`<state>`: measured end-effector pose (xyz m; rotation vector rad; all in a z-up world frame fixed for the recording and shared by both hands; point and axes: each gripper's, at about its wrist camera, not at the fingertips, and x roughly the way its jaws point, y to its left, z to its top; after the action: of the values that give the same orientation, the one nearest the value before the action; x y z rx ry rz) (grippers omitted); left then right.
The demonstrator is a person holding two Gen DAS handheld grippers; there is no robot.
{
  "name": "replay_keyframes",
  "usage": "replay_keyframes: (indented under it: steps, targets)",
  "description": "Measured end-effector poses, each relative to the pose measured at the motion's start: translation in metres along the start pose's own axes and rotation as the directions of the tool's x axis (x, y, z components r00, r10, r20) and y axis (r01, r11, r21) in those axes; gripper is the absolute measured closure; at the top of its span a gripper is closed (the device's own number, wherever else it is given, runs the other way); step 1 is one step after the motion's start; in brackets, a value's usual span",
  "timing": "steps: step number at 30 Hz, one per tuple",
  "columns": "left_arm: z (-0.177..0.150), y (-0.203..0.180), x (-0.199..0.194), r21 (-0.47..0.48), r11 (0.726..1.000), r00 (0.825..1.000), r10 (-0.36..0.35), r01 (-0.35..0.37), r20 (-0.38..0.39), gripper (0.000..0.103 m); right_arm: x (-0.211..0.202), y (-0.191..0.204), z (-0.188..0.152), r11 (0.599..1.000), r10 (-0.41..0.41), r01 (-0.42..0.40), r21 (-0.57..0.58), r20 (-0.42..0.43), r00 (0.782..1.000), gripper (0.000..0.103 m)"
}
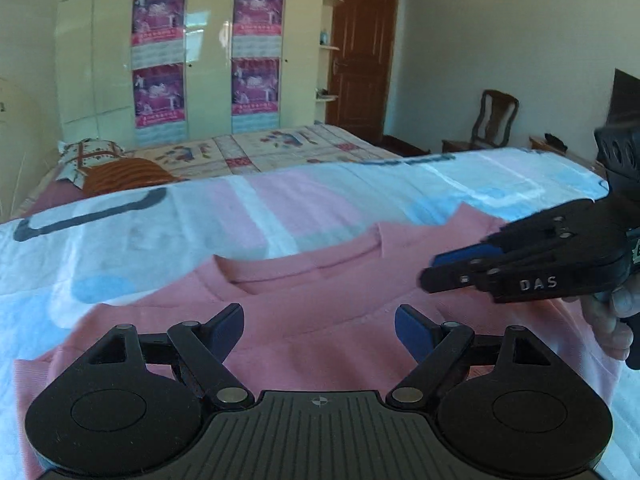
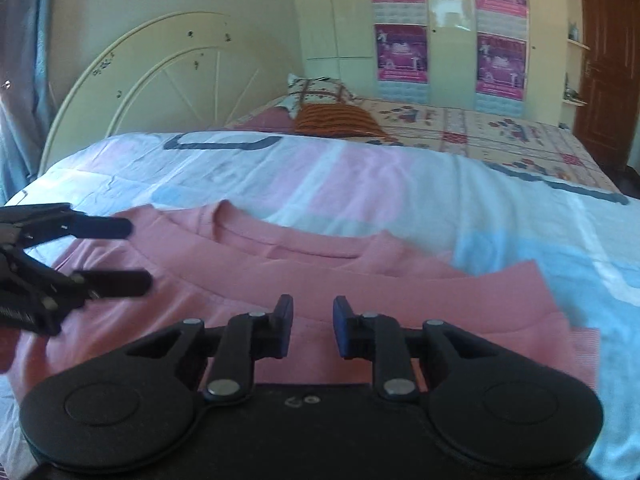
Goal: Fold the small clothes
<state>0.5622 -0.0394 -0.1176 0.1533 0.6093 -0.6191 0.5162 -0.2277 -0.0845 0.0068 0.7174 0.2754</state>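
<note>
a bedroom: a bed point(image 1: 132, 240) under a pale blue and pink sheet fills the lower frame. nearest, the pink top point(image 1: 320, 344) lies flat on it, part folded; soft, light cloth, probably best pinched at a hem or edge. left gripper point(image 1: 319, 326) hovers above with jaws wide apart, empty; right gripper point(image 2: 313, 330) points down, slightly parted, empty. wardrobe point(image 1: 208, 52) stands beyond.

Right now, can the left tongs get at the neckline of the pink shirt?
Probably yes. The left tongs stand open just above the pink shirt, with the neckline straight ahead and nothing lying between. The right tongs hover off to the side, clear of that path.
</note>
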Motion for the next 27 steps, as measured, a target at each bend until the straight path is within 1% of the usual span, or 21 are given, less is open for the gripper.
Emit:
replay_keyframes:
  steps: [1, 3, 5, 7, 8, 10, 11, 12, 13, 14, 15, 16, 17, 18, 20, 22, 23, 24, 25, 26, 27]
  targets:
    - [0.0, -0.005, 0.008, 0.009, 1.0, 1.0, -0.005, 0.005, -0.026, 0.02, 0.006, 0.006, 0.002, 1.0, 0.017, -0.017, -0.009, -0.008, 1.0, 0.081]
    - [-0.002, -0.005, 0.02, 0.017, 1.0, 0.998, 0.021, -0.02, -0.063, 0.02, 0.016, 0.013, 0.004, 0.999, 0.042, -0.043, -0.021, -0.043, 0.998, 0.079]
    - [-0.006, 0.001, 0.022, 0.028, 0.997, 0.995, 0.069, -0.067, -0.074, 0.02, 0.019, 0.015, 0.003, 0.999, 0.03, -0.032, -0.036, -0.052, 0.998, 0.079]
    - [-0.008, 0.018, 0.02, 0.0, 0.996, 0.993, 0.094, -0.094, -0.068, 0.02, 0.019, 0.005, 0.002, 1.0, 0.0, -0.002, -0.027, -0.047, 0.999, 0.079]
    - [-0.009, 0.029, 0.018, -0.021, 0.994, 0.991, 0.11, -0.112, -0.071, 0.02, 0.017, -0.003, 0.002, 0.999, -0.043, 0.043, -0.016, -0.039, 0.998, 0.079]
    - [-0.009, 0.051, 0.017, -0.061, 0.989, 0.989, 0.129, -0.133, -0.068, 0.02, 0.015, -0.032, 0.0, 0.988, -0.146, 0.148, 0.038, -0.035, 0.989, 0.079]
    - [-0.009, 0.058, 0.015, -0.062, 0.982, 0.982, 0.173, -0.177, -0.071, 0.02, 0.013, -0.05, -0.002, 0.978, -0.196, 0.199, 0.071, -0.039, 0.98, 0.08]
    - [-0.008, 0.07, 0.019, -0.045, 0.968, 0.966, 0.243, -0.248, -0.083, 0.02, 0.011, -0.066, -0.003, 0.965, -0.24, 0.244, 0.097, -0.046, 0.97, 0.08]
    - [-0.01, 0.081, 0.018, -0.052, 0.958, 0.957, 0.278, -0.283, -0.085, 0.02, 0.007, -0.08, -0.005, 0.951, -0.283, 0.286, 0.117, -0.048, 0.958, 0.084]
    - [-0.013, 0.093, 0.017, -0.085, 0.955, 0.957, 0.276, -0.284, -0.094, 0.02, 0.004, -0.093, -0.007, 0.94, -0.308, 0.313, 0.138, -0.051, 0.95, 0.086]
    - [-0.017, 0.105, 0.017, -0.115, 0.95, 0.954, 0.28, -0.291, -0.104, 0.02, 0.0, -0.105, -0.01, 0.938, -0.301, 0.305, 0.162, -0.051, 0.952, 0.093]
    - [-0.019, 0.114, 0.018, -0.139, 0.945, 0.953, 0.282, -0.296, -0.111, 0.02, -0.002, -0.112, -0.012, 0.94, -0.287, 0.291, 0.176, -0.05, 0.957, 0.096]
    - [-0.022, 0.122, 0.017, -0.175, 0.945, 0.959, 0.262, -0.278, -0.111, 0.02, -0.002, -0.115, -0.013, 0.943, -0.278, 0.283, 0.176, -0.051, 0.959, 0.096]
    - [-0.024, 0.126, 0.017, -0.196, 0.942, 0.961, 0.256, -0.273, -0.108, 0.02, -0.001, -0.113, -0.012, 0.945, -0.28, 0.285, 0.159, -0.054, 0.958, 0.096]
    - [-0.025, 0.123, 0.018, -0.182, 0.942, 0.958, 0.266, -0.282, -0.107, 0.02, 0.005, -0.105, -0.012, 0.945, -0.303, 0.307, 0.114, -0.058, 0.951, 0.096]
    - [-0.022, 0.115, 0.018, -0.159, 0.938, 0.95, 0.294, -0.307, -0.103, 0.02, 0.008, -0.098, -0.011, 0.942, -0.321, 0.324, 0.083, -0.052, 0.946, 0.093]
    - [-0.02, 0.107, 0.012, -0.144, 0.94, 0.95, 0.3, -0.31, -0.089, 0.02, 0.009, -0.093, -0.01, 0.937, -0.338, 0.342, 0.071, -0.055, 0.939, 0.091]
    - [-0.013, 0.097, 0.008, -0.124, 0.945, 0.953, 0.296, -0.302, -0.064, 0.02, 0.007, -0.087, -0.008, 0.934, -0.349, 0.352, 0.062, -0.057, 0.935, 0.076]
    - [-0.011, 0.084, -0.001, -0.103, 0.952, 0.958, 0.286, -0.288, -0.033, 0.02, 0.0, -0.077, -0.004, 0.937, -0.343, 0.345, 0.063, -0.033, 0.939, 0.056]
    - [-0.009, 0.07, -0.01, -0.097, 0.96, 0.965, 0.264, -0.263, -0.007, 0.02, -0.007, -0.067, -0.004, 0.943, -0.326, 0.325, 0.066, 0.003, 0.945, 0.054]
    - [-0.006, 0.059, -0.015, -0.112, 0.969, 0.975, 0.224, -0.222, 0.006, 0.02, -0.013, -0.055, -0.004, 0.956, -0.291, 0.289, 0.054, 0.027, 0.956, 0.058]
